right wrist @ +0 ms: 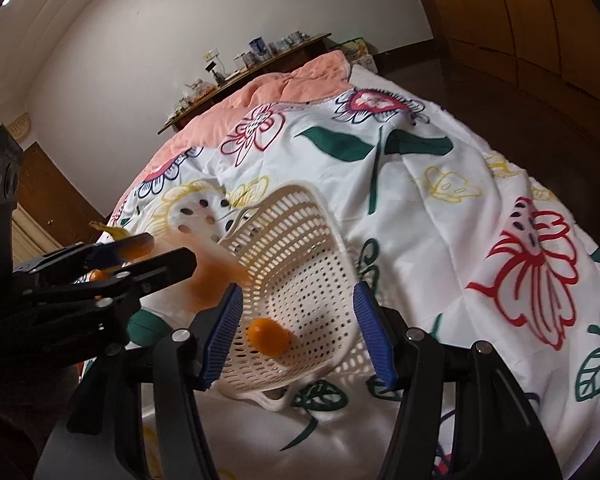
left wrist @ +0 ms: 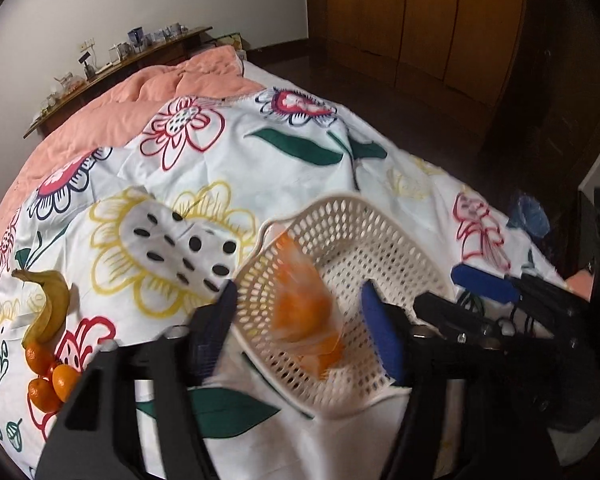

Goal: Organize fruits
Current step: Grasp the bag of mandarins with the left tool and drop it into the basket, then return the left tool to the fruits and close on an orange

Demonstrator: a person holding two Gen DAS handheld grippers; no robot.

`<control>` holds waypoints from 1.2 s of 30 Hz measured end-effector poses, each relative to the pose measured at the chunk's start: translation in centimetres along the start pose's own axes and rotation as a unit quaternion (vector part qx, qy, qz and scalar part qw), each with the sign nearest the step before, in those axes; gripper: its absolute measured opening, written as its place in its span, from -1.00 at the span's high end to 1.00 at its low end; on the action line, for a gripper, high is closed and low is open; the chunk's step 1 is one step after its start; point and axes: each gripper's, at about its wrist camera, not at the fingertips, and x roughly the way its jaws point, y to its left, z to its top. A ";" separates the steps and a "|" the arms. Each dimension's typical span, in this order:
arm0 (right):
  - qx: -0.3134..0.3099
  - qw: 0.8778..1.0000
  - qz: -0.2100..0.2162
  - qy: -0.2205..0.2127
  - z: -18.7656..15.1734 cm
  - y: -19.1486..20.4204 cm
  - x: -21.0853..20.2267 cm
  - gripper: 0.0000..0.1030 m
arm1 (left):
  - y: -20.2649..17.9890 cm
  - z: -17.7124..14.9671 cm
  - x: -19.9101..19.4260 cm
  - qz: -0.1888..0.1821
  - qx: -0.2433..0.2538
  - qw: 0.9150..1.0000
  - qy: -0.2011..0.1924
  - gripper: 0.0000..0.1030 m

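Note:
A white perforated basket (left wrist: pixel 352 240) stands tilted on the flowered bed sheet. My right gripper (right wrist: pixel 298 332) is shut on its near end, with a pad on each side wall. One mandarin (right wrist: pixel 269 338) lies inside it. A blurred orange fruit (left wrist: pixel 304 312) is in motion over the basket's inside, seen as an orange streak (right wrist: pixel 212 276) in the right wrist view. My left gripper (left wrist: pixel 300 332) hangs open above the basket with nothing pressed between its pads. A banana (left wrist: pixel 48 308) and three mandarins (left wrist: pixel 48 376) lie on the sheet at the far left.
The bed carries a white flowered sheet (left wrist: pixel 260 168) over a pink quilt (left wrist: pixel 140 92). A wooden headboard shelf (left wrist: pixel 120 64) with cups runs behind it. A wooden wardrobe (left wrist: pixel 420 20) and dark floor lie to the right, with a blue bag (left wrist: pixel 528 216) by the bed's edge.

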 end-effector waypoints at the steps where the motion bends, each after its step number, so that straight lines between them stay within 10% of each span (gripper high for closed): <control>1: 0.002 1.000 -0.003 -0.004 0.1 -0.2 -0.2 -0.13 | 0.0 0.2 -0.2 -0.006 -0.003 1.000 -0.005 -0.41; 9: 0.013 0.999 -0.003 -0.031 0.2 -1.0 -1.3 -0.14 | 1.9 -0.1 -1.8 0.000 -0.028 0.999 -0.017 -0.46; 22: -0.042 0.986 -0.020 -0.157 0.2 2.8 -5.8 -0.91 | 8.1 -2.3 -7.5 0.050 -0.079 0.994 -0.058 -0.69; 36: -0.084 0.982 -0.028 -0.165 -0.2 7.3 -7.1 -0.91 | 16.7 -6.7 -14.7 0.120 -0.143 0.978 -0.096 -0.83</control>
